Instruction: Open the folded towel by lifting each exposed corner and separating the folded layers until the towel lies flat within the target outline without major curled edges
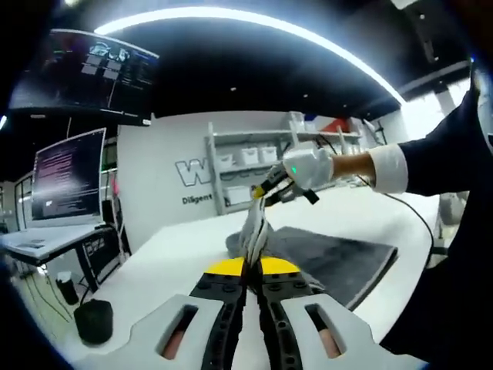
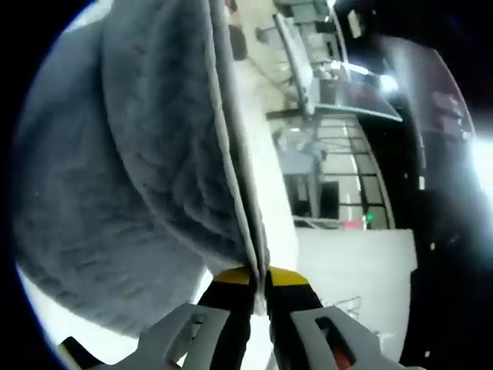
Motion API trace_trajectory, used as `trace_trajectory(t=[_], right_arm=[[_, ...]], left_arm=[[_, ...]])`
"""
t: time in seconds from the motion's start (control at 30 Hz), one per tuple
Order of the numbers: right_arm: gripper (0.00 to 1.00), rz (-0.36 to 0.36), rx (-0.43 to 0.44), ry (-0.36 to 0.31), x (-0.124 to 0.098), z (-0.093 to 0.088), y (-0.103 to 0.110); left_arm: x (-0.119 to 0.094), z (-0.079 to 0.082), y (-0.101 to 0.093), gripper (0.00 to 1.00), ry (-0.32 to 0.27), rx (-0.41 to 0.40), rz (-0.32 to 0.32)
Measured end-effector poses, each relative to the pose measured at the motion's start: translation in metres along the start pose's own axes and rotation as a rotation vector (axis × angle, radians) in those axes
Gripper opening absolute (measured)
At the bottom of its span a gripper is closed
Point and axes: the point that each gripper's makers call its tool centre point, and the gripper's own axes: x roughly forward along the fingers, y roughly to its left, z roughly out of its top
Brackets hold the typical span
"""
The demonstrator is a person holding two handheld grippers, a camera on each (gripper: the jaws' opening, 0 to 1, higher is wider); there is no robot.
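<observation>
A dark grey towel (image 1: 339, 262) lies on a white table (image 1: 177, 254), one part pulled up into a peak. My left gripper (image 1: 252, 266) is shut on the towel's raised edge. Above it the right gripper (image 1: 269, 187), held by a white-gloved hand (image 1: 312, 168), pinches the top of the same lifted fold. In the right gripper view the towel (image 2: 131, 154) hangs large across the left side, its pale hemmed edge running down into my right gripper (image 2: 258, 281), which is shut on it.
A person in dark sleeves (image 1: 447, 154) stands at the table's right side. Monitors (image 1: 68, 177) stand on a desk at left, with a black cup (image 1: 94, 320) near the table's left edge. White shelving (image 1: 254, 158) lines the back wall.
</observation>
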Motion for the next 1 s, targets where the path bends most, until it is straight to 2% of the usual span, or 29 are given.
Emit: trace_trajectory(t=[0.1,0.27,0.37,0.77,0.87,1.0], right_arm=[[0.0,0.018,0.066,-0.044,0.007,0.005,-0.005],[0.0,0.061,0.268,-0.142,0.01,0.015,-0.009],[0.01,0.068,0.345,-0.198,0.013,0.02,-0.014],[0.01,0.058,0.442,-0.232,0.039,0.038,-0.03],[0.02,0.075,0.548,-0.261,0.046,0.041,-0.03],[0.03,0.092,0.708,-0.321,0.049,0.05,-0.027]], left_arm=[[-0.004,0.002,0.006,0.03,-0.004,0.004,0.02],[-0.01,0.008,0.013,0.03,-0.03,-0.019,0.035],[-0.01,0.009,0.016,0.03,-0.034,-0.011,0.047],[-0.015,0.011,0.025,0.03,-0.03,0.034,0.088],[-0.017,0.013,0.027,0.03,-0.051,0.039,0.081],[-0.016,0.01,0.032,0.03,-0.04,0.039,0.099]])
